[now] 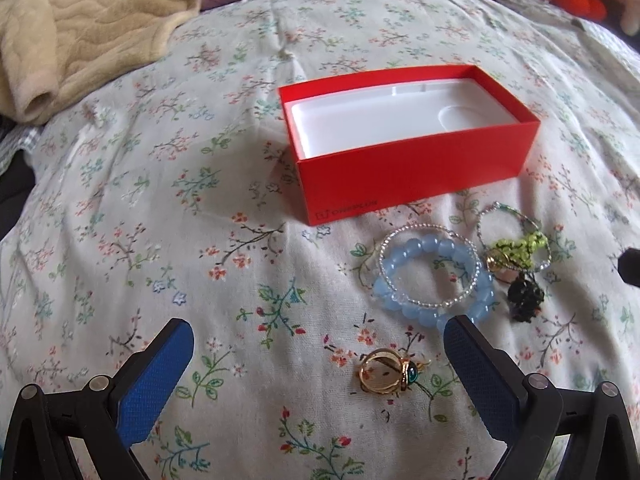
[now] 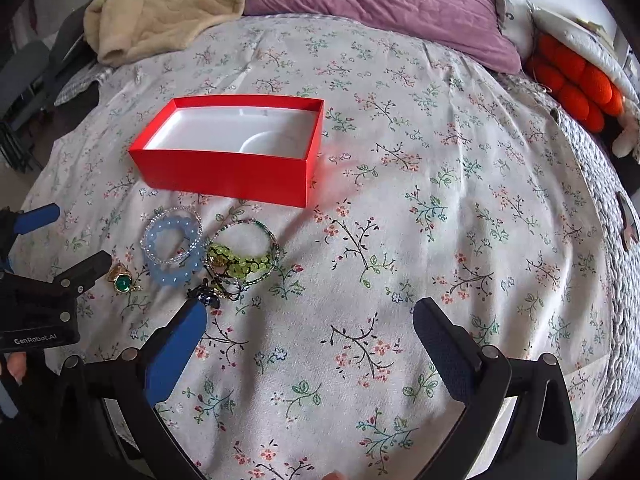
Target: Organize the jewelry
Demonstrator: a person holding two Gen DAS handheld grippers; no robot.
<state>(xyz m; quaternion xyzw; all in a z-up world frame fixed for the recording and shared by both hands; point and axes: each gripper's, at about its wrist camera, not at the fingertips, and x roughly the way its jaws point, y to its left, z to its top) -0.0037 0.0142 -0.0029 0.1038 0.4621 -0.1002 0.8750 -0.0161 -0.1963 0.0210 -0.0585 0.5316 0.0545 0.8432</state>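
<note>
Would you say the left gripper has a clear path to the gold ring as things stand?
Probably yes: the left gripper is open, the gold ring lies between its fingers on the bedspread, nothing covering it.

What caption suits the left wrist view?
Open left claw over a gold ring, bracelets and empty red box beyond.

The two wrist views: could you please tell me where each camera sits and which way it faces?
Left wrist: on the left gripper, low over the floral bedspread, facing the gold ring, blue bead bracelet and red box; its open blue-padded fingers show.
Right wrist: on the right gripper, higher and further right, facing the same way; its open fingers, the left gripper and a fingertip show.
Shared: the box, jewelry pile, bedspread, beige blanket.
</note>
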